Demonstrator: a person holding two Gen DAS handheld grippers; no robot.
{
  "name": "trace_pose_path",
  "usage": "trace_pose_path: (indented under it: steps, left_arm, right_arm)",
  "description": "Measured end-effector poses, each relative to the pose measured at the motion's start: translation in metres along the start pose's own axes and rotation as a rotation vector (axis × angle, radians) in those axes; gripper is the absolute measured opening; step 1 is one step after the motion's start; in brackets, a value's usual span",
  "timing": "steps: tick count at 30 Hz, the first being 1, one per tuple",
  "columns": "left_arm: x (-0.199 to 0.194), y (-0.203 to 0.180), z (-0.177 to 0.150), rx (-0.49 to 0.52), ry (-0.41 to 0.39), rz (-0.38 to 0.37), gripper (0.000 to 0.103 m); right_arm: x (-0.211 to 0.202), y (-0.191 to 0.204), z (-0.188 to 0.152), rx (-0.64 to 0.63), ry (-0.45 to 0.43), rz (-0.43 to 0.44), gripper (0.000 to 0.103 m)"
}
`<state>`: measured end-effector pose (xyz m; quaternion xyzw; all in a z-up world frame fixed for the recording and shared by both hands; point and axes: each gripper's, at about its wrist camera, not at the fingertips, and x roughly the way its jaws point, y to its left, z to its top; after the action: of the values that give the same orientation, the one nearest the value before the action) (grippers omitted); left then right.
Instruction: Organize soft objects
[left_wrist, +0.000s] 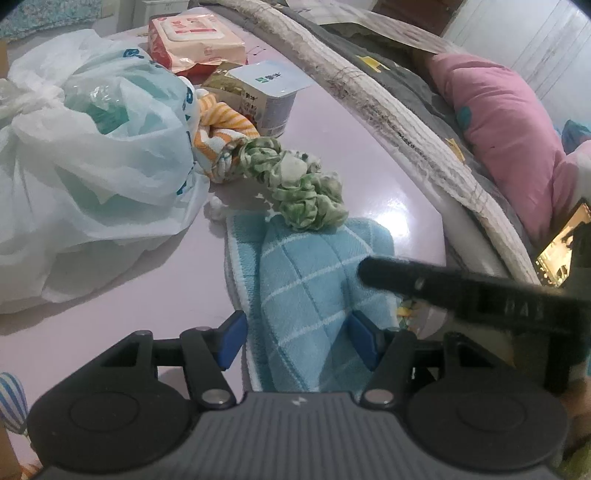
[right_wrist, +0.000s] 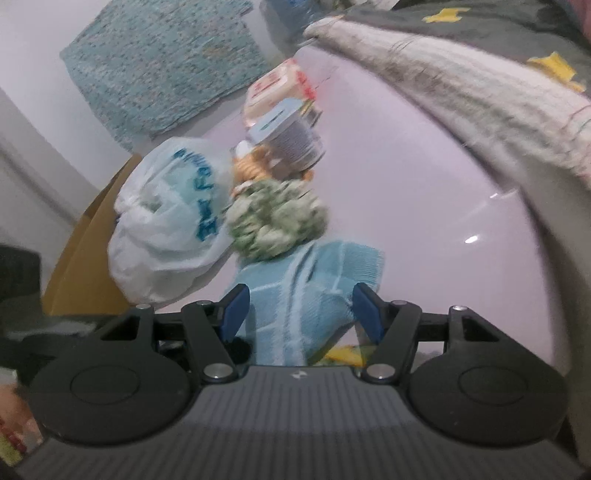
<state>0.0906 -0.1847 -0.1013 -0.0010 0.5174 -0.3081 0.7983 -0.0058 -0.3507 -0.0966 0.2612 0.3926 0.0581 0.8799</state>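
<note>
Seemingly little is sorted: the folded blue checked towel (left_wrist: 314, 291) lies on the glossy lilac tabletop (left_wrist: 388, 177), straddled by both the left gripper (left_wrist: 295, 338) and right gripper (right_wrist: 301, 314), jaws parted, unpressed; the green ruffled scrunchie (left_wrist: 295, 181) rests against its far edge.

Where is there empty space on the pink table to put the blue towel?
Bare table lies between the green scrunchie and the bed's edge. Another patch sits below the plastic bag, left of the blue towel. The far corner is crowded.
</note>
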Motion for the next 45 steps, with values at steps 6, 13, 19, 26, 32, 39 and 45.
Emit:
trace_pose_path:
  steps: [6,13,19,26,32,39,45]
  left_arm:
    - [0.005,-0.004,0.000,0.007,-0.003,-0.032,0.061]
    - [0.003,-0.007,-0.004,0.001,-0.002,-0.091,0.050]
    - [-0.010,-0.016,-0.008,0.004,-0.002,-0.122,0.038]
    - [-0.048,-0.028,-0.016,0.011,-0.061,-0.135,0.038]
    - [-0.083,-0.031,-0.023,0.002,-0.125,-0.139,0.038]
    - [-0.123,-0.031,-0.031,-0.002,-0.220,-0.137,0.038]
    - [-0.158,-0.022,-0.041,-0.049,-0.319,-0.127,0.038]
  right_arm:
    - [0.006,0.000,-0.004,0.063,0.023,0.064,0.061]
    - [0.009,-0.010,-0.008,0.189,0.063,0.169,0.049]
    - [0.000,-0.015,-0.016,0.277,0.071,0.247,0.049]
    - [-0.025,-0.003,-0.017,0.303,0.040,0.327,0.049]
    - [-0.043,0.017,-0.015,0.257,0.008,0.381,0.050]
    - [-0.063,0.048,-0.008,0.186,-0.019,0.433,0.050]
    - [-0.077,0.083,0.001,0.084,-0.038,0.482,0.050]
